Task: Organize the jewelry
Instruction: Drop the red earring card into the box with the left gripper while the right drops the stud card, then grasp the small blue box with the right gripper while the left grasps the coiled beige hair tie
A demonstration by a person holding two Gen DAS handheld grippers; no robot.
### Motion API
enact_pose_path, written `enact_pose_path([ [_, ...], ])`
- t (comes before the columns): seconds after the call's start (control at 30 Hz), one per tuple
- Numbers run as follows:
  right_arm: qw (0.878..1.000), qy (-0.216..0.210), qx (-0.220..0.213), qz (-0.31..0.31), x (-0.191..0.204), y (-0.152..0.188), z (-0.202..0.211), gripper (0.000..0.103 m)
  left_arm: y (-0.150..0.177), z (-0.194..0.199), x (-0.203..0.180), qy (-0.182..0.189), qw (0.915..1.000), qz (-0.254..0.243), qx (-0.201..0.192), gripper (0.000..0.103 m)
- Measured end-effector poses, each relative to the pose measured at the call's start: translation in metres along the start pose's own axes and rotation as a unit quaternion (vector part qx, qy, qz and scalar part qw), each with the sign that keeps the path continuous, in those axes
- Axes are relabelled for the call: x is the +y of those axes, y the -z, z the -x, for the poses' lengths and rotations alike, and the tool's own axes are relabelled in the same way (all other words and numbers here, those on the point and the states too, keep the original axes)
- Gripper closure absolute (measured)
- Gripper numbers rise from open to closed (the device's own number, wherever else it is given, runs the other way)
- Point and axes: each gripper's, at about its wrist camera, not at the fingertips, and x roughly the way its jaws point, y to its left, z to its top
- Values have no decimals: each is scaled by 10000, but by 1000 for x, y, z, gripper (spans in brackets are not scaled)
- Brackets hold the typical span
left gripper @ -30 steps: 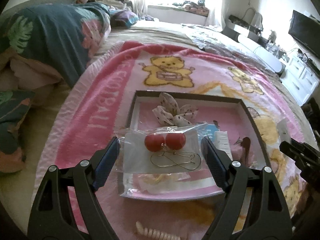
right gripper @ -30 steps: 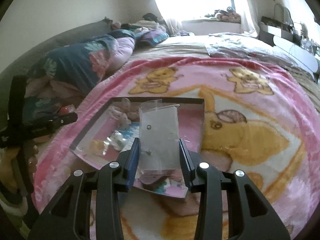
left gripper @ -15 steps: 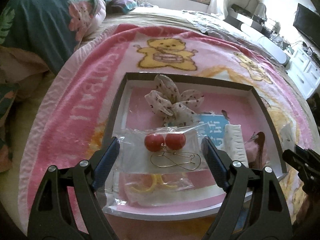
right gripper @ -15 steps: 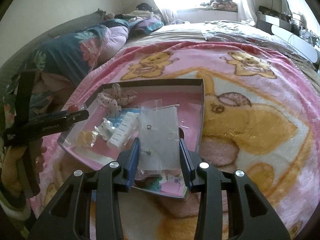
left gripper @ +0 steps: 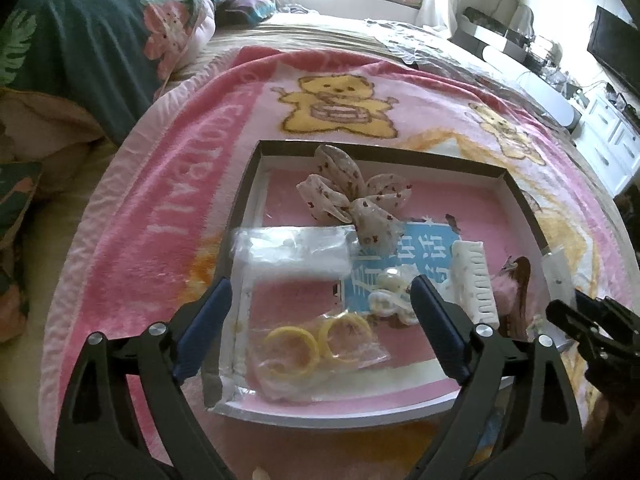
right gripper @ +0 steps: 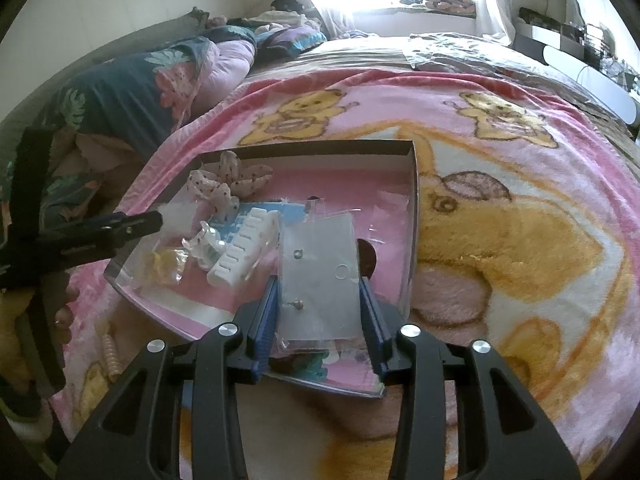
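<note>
— What's in your left gripper?
— Nothing; its jaws are spread wide. A clear bag lies blurred at the tray's left edge, mid-frame in the left wrist view.
— And the right gripper?
— It's clamped on a stud earring packet, low centre of the right wrist view, over the tray's near right corner.

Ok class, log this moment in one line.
left tool open over tray | right tool shut on stud bag | bow, comb in tray
</note>
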Motion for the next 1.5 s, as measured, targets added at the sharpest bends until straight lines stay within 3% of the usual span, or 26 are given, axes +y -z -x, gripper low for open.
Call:
enact_pose_path([
  [0.17, 10000, -28, -8, -81, -1, 0, 3, 57, 0, 11, -1, 29, 10000, 12, -72, 19],
  [0.33, 9997, -28, -242, -34, 2, -4, 21, 42, 3, 25, -2, 50, 9999, 13, -139, 17],
  [0.4, 9993, 10, -372, -21, 3, -5, 30, 27, 4, 30, -3, 50, 9998, 22, -166, 17],
  [0.47, 9986, 30, -529, -29, 2, -7, 42, 21, 5, 36, -3, 76, 9998, 41, -195, 17],
  [0.67, 9967, 52, -808, 21, 6, -6, 75, 18, 10, 63, -6, 154, 9992, 63, -362, 9],
  [0.73, 9958, 57, -913, -1, 9, -4, 86, 11, 13, 72, -7, 170, 9989, 46, -423, 10],
  [1.0, 9940, -68, -1092, 66, 27, 5, 118, 10, 35, 106, -3, 184, 9981, -68, -589, 10],
  [1.5, 9951, -151, -908, 355, 68, 34, 136, 9, 85, 136, 24, 119, 9985, 11, -526, 10],
])
